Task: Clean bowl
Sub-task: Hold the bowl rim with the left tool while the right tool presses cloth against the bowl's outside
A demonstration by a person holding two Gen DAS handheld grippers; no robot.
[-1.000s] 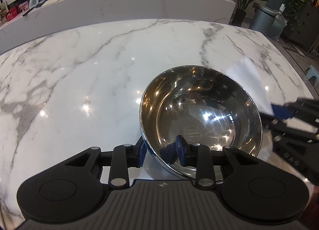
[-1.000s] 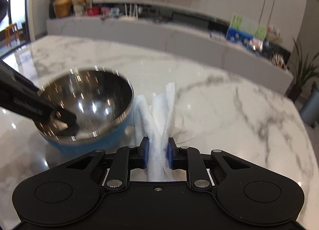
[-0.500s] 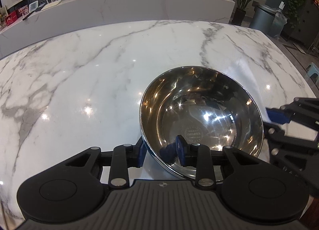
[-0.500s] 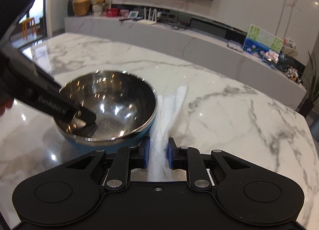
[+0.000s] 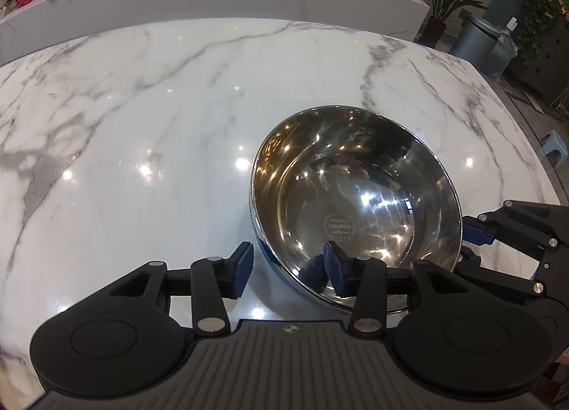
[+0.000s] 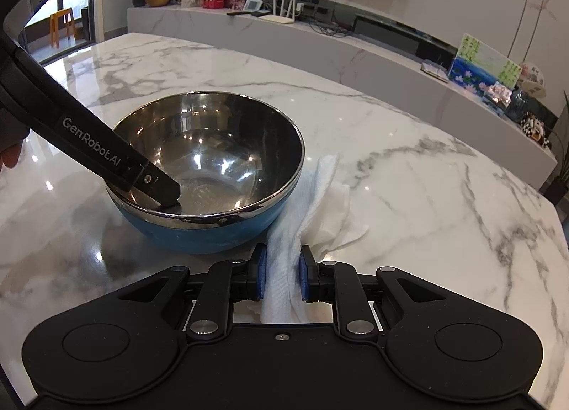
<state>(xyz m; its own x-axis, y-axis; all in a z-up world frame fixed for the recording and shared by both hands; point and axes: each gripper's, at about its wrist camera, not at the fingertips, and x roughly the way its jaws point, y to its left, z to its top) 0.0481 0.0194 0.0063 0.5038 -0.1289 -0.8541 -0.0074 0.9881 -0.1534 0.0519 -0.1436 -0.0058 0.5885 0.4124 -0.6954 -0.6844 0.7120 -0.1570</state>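
A steel bowl with a blue outside stands on the marble table. My left gripper straddles the bowl's near rim: one finger is inside, the other outside with a gap to the wall, so it is open. It shows as a black finger reaching into the bowl in the right wrist view. My right gripper is shut on a white paper towel, which lies on the table against the bowl's right side. The right gripper also shows at the bowl's right in the left wrist view.
The table's right edge runs close to the bowl. A long marble counter with small items stands behind the table. A bin and plants stand on the floor beyond.
The right gripper has come down and drawn back with the towel, which now lies beside the bowl. The left gripper and the bowl have hardly moved.
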